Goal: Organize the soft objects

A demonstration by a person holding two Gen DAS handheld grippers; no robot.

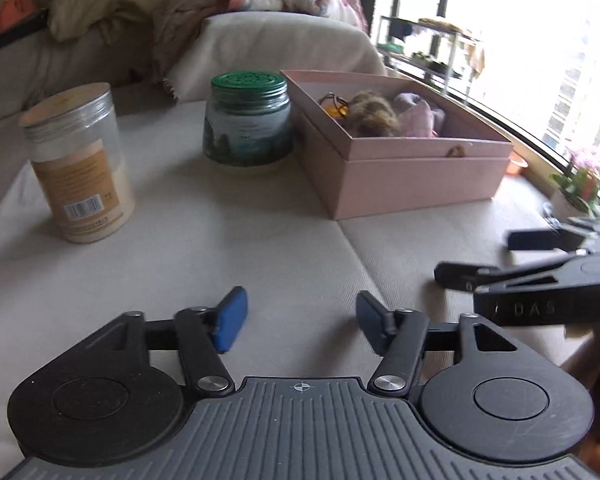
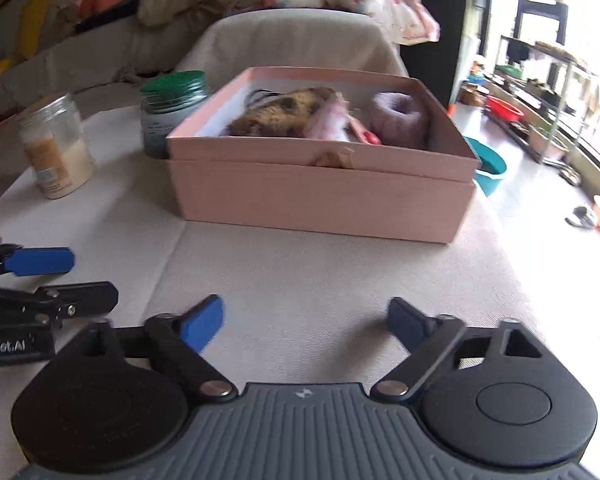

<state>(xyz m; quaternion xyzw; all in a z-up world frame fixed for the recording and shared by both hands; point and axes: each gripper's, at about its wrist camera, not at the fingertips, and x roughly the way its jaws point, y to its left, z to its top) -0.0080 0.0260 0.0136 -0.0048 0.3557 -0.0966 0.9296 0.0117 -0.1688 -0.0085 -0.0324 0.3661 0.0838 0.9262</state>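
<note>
The task looked nearly finished: the soft things lay inside the pink box, at 12 o'clock from the right gripper. Among them were a brown furry piece, a pink cloth and a mauve knitted ring. No loose soft item showed on the white tabletop.

The left gripper had its blue pads wide apart, holding and touching nothing. The right gripper was likewise spread and empty. At 10 o'clock stood a green-lidded jar and a clear canister, probably not part of the job.
</note>
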